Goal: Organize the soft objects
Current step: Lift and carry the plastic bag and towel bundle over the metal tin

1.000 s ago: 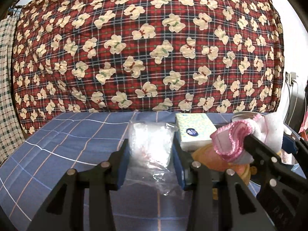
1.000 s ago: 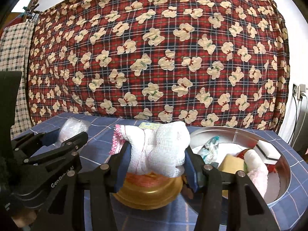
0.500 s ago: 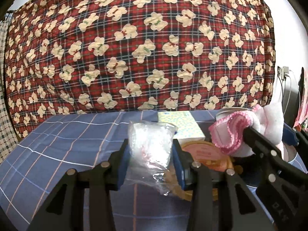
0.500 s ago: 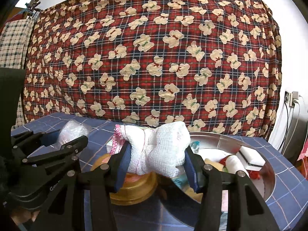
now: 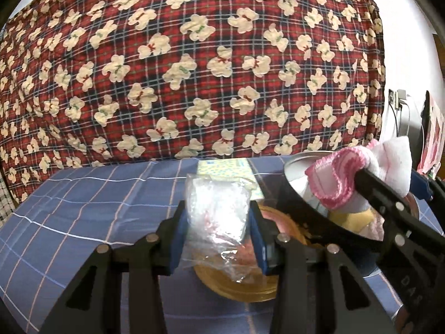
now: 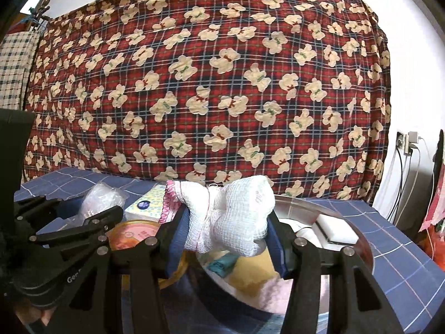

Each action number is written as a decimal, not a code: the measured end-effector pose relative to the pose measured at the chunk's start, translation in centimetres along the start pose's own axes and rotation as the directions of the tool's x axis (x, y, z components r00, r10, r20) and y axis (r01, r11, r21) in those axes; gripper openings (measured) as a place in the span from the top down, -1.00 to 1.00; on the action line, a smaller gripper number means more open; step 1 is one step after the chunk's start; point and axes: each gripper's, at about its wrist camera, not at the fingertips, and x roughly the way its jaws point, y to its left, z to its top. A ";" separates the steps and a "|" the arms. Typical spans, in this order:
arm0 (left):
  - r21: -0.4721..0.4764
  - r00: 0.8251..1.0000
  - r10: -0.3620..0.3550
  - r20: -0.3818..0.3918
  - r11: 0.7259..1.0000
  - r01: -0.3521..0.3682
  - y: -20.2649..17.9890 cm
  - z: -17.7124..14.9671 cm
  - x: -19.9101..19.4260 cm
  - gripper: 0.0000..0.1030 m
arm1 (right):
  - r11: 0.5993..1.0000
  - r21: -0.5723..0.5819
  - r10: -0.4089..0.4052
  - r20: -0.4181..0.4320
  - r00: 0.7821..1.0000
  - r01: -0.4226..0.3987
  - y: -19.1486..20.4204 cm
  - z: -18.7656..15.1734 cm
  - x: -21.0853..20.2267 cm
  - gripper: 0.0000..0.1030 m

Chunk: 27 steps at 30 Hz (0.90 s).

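Observation:
My left gripper [image 5: 218, 222] is shut on a clear plastic bag [image 5: 215, 208] of white soft stuff and holds it above a round yellow tin [image 5: 244, 281]. My right gripper [image 6: 225, 222] is shut on a white mesh cloth with a pink edge [image 6: 230, 217] and holds it over the near rim of a metal basin [image 6: 347, 222]. In the left wrist view that cloth [image 5: 347, 178] hangs over the basin [image 5: 294, 172]. The basin holds a yellow sponge [image 6: 250, 272], white blocks [image 6: 333, 228] and other soft items.
A tissue pack [image 5: 225, 169] lies on the blue checked tablecloth [image 5: 83, 208] behind the tin. A red bear-print cloth [image 5: 194, 69] hangs as backdrop. Cables and a wall socket [image 6: 408, 144] are at the far right.
Both grippers have moved right with their loads. The right gripper's cloth now sits over the basin rim; the left gripper's bag now sits over the yellow tin.

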 end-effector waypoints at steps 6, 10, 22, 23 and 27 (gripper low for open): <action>0.013 1.000 -0.031 0.003 0.999 0.031 -1.7 0.4 0.1 0.20 | 1.000 0.014 -0.025 0.009 1.000 0.025 -1.7 0.0 -0.1 -0.06; 0.027 0.998 -0.054 0.018 0.998 0.053 -2.9 1.0 0.0 0.20 | 0.998 0.018 -0.059 0.030 0.998 0.059 -3.0 0.1 -0.5 -0.06; 0.055 0.990 -0.132 0.041 0.990 0.129 -6.8 2.7 0.4 0.20 | 0.986 0.067 -0.154 0.031 0.988 0.152 -7.5 0.2 -0.2 -0.06; 0.056 0.990 -0.136 0.043 0.990 0.133 -7.0 2.9 0.4 0.20 | 0.984 0.073 -0.162 0.029 0.986 0.160 -7.9 0.2 -0.1 -0.06; 0.059 0.987 -0.156 0.049 0.986 0.153 -8.1 3.5 0.6 0.20 | 0.978 0.088 -0.190 0.027 0.981 0.187 -9.3 0.2 0.1 -0.06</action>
